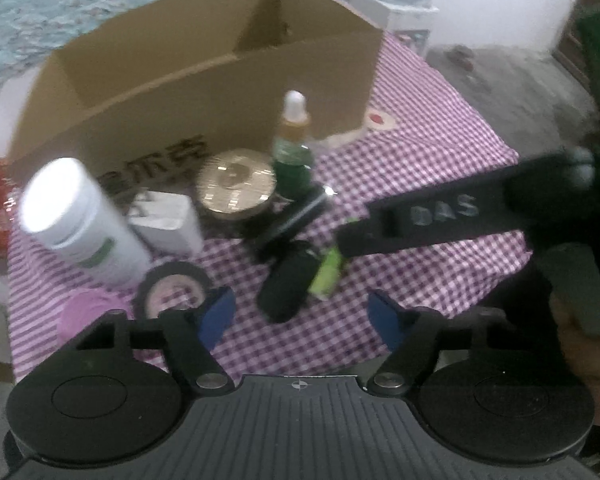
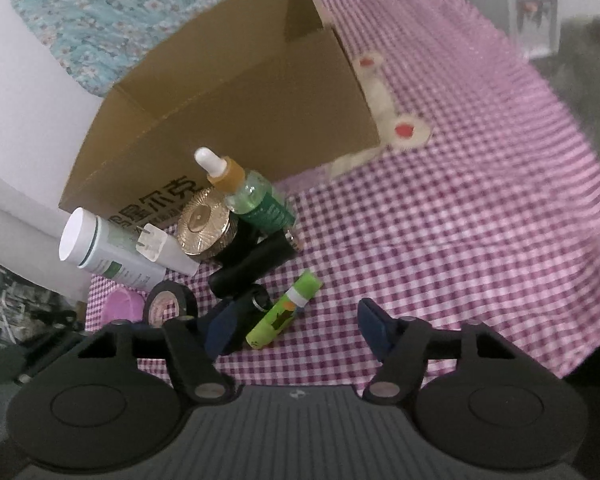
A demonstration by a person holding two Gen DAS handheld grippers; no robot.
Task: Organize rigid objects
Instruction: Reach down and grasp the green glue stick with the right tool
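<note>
Both grippers hang with blue pads spread and nothing between them: the left gripper (image 1: 302, 320) above a black cylinder (image 1: 286, 288), the right gripper (image 2: 296, 330) just right of a green tube (image 2: 284, 310) lying on the checked cloth (image 2: 440, 240). Behind these, near the cloth's left edge, cluster a tape roll (image 2: 168, 306), white bottle (image 2: 108, 254), plug (image 2: 154, 245), gold lid (image 2: 202, 220) and upright dropper bottle (image 2: 256, 196). An open box (image 2: 240, 112) stands at the far edge.
</note>
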